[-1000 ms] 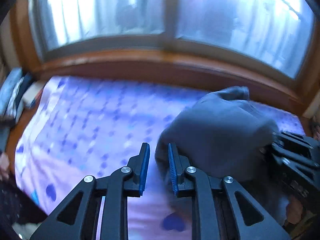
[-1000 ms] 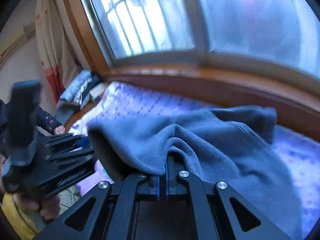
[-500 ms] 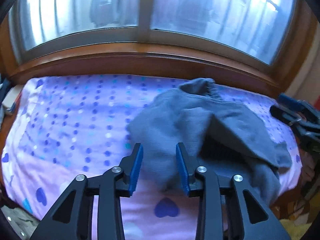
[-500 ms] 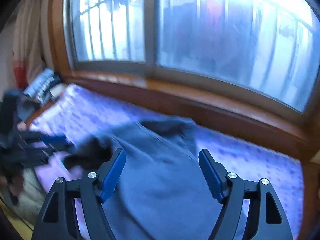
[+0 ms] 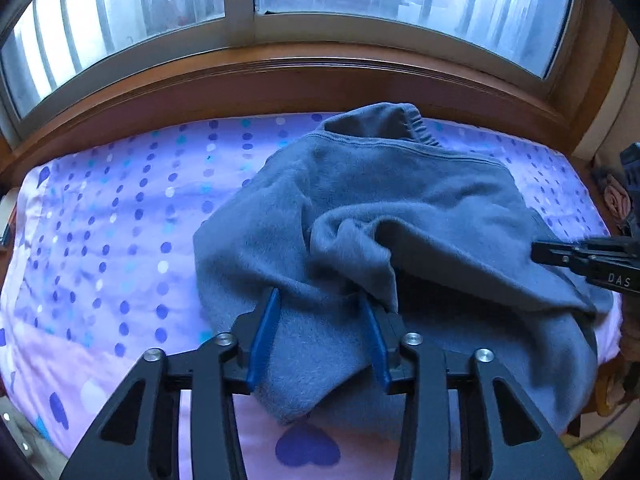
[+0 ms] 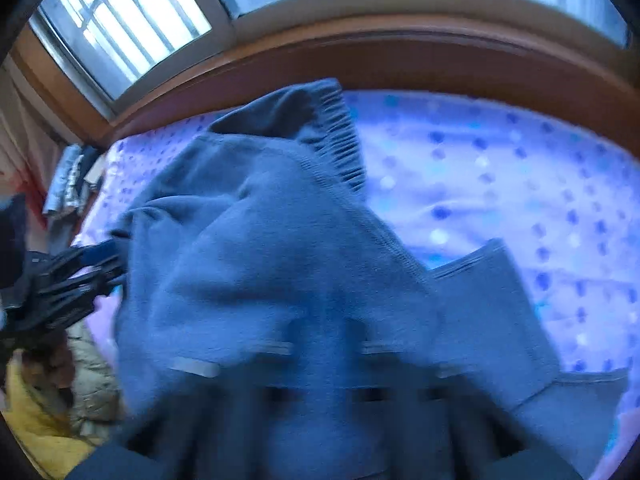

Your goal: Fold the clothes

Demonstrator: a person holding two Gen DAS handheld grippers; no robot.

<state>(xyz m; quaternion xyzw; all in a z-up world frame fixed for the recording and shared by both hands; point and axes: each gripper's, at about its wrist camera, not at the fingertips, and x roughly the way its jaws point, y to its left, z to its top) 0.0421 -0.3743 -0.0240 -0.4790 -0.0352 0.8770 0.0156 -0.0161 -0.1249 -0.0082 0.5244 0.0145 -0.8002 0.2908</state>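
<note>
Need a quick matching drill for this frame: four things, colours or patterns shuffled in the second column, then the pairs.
Things:
1. garment
2. bedsheet
3. window ledge
4. pads of the left tool

Colours or patterns:
A. brown wood
B. lilac with blue dots and hearts
C. bright blue
D. grey-blue fleece

Pairs: 1-D, 2-B, 3-A, 4-C

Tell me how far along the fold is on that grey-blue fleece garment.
Early. Done: the fleece garment lies on the dotted purple sheet, but bunched, its ribbed cuff toward the window. In hand: the left claw is closing around a near fold; the right claw at its right edge is shut, and whether it grips cloth is unclear. Left: flatten it, then make every fold.
</note>
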